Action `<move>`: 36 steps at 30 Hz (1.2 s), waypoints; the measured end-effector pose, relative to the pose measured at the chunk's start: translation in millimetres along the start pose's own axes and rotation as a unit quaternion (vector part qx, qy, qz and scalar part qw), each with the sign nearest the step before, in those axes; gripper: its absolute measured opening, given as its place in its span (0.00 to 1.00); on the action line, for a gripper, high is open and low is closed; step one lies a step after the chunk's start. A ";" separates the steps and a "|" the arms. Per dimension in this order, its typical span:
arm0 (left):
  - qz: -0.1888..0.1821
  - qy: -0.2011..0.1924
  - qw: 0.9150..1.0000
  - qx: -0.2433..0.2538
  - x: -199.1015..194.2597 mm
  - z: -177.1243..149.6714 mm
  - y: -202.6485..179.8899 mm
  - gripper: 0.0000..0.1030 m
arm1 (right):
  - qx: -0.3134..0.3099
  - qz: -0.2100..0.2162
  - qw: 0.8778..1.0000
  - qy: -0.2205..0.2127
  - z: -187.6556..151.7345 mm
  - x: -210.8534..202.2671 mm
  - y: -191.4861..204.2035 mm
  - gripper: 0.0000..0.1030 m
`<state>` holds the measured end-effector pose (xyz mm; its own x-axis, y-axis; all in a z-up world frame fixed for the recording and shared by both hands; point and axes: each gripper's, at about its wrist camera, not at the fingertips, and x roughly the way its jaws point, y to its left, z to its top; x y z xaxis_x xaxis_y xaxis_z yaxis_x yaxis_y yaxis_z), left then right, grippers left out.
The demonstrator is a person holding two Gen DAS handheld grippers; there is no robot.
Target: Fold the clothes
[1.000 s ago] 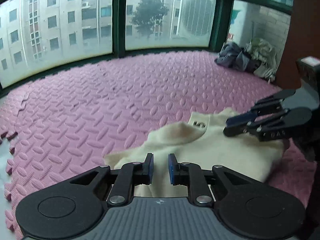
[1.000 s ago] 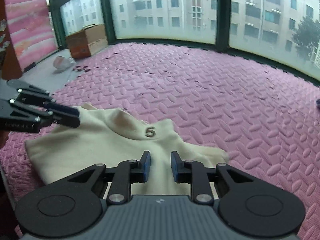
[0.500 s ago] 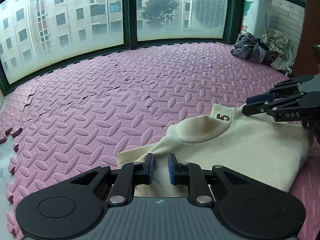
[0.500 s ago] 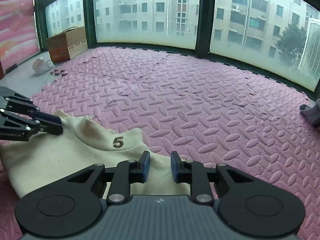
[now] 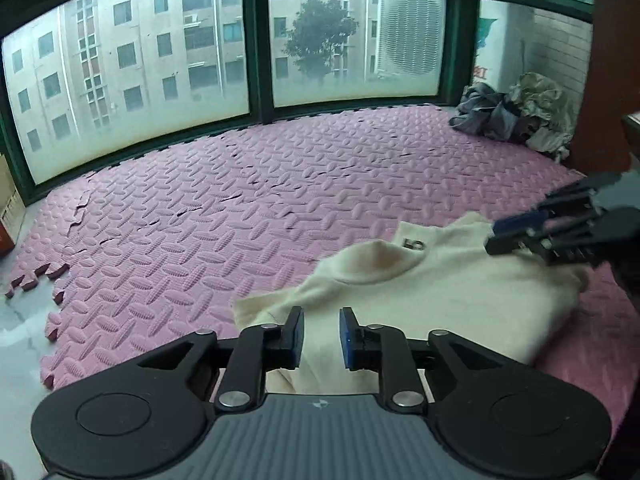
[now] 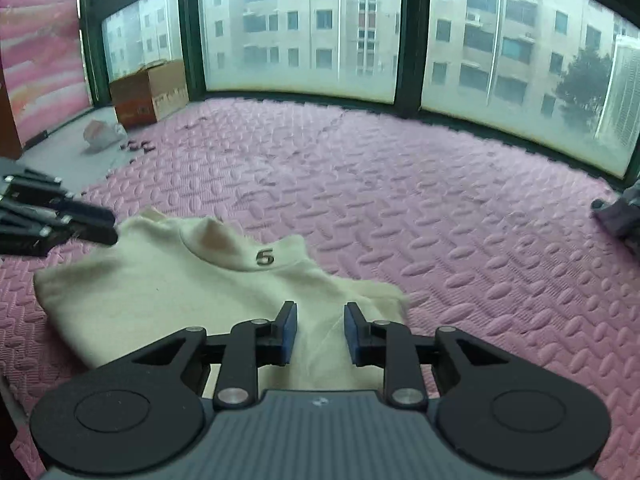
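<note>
A cream sweater [image 5: 440, 288] with a "5" tag at its collar lies folded on the pink foam mat [image 5: 240, 208]. It also shows in the right wrist view [image 6: 180, 296]. My left gripper [image 5: 320, 336] is open and empty, above the sweater's near left edge. My right gripper [image 6: 318, 332] is open and empty, above the sweater's near right edge. Each gripper shows in the other's view, the right one [image 5: 496, 238] and the left one [image 6: 108, 226], hovering by the sweater's shoulders.
A pile of grey and pale clothes [image 5: 516, 116] lies at the far right corner of the mat. A cardboard box [image 6: 150, 92] and a crumpled bag [image 6: 102, 134] sit at the far left. Windows line the back. Bare floor borders the mat's left edge [image 5: 24, 320].
Both grippers have drawn back and risen a little from the sweater. The jaws of both have opened slightly wider. The sweater lies where it was.
</note>
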<state>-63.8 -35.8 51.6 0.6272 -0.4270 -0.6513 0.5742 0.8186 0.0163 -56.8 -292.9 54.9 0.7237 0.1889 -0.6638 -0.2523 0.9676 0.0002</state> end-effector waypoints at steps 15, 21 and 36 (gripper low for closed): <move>0.000 0.015 1.000 0.023 -19.1 -36.2 -36.2 0.24 | -0.063 0.037 0.997 -0.020 -48.2 -44.3 49.7 0.30; 0.004 0.019 0.999 0.029 -15.7 -40.0 -37.7 0.24 | -0.042 0.032 0.999 -0.011 -56.1 -50.5 31.3 0.33; -0.029 -0.011 0.997 0.075 -28.2 -16.9 -64.2 0.29 | 0.104 0.015 0.994 -0.012 -29.1 -50.3 -43.8 0.26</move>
<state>-127.3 -69.8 56.1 0.6021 -0.4812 -0.6371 0.6807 0.7264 0.0947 -100.8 -349.6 66.5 0.7341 0.2199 -0.6425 -0.1377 0.9747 0.1762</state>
